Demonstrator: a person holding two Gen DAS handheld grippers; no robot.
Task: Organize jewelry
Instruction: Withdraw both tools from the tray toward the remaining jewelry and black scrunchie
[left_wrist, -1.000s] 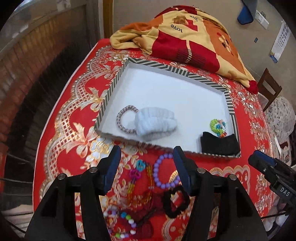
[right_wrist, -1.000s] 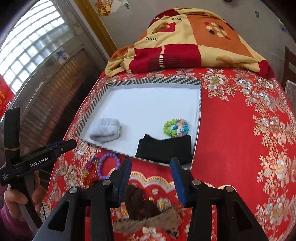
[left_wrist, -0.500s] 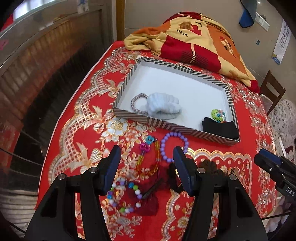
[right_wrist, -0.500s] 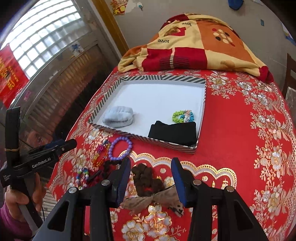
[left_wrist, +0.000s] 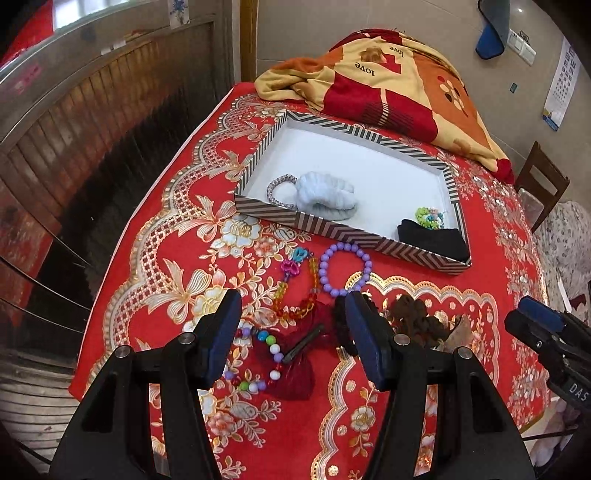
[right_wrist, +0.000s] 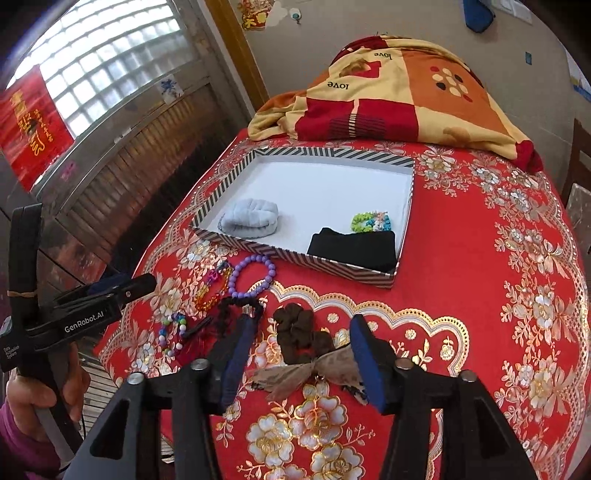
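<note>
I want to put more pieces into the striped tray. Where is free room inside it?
The tray floor is bare across its far half, behind the pale blue scrunchie and the black cloth. Its near edge is crowded; the green bead bracelet touches that cloth.

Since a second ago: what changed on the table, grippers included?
Both grippers pulled back from the striped tray, showing more loose jewelry. The right gripper has just been opening over the brown fabric hair bow, gripping nothing. The left gripper stays open, empty. Tray contents and purple bead bracelet unmoved.
</note>
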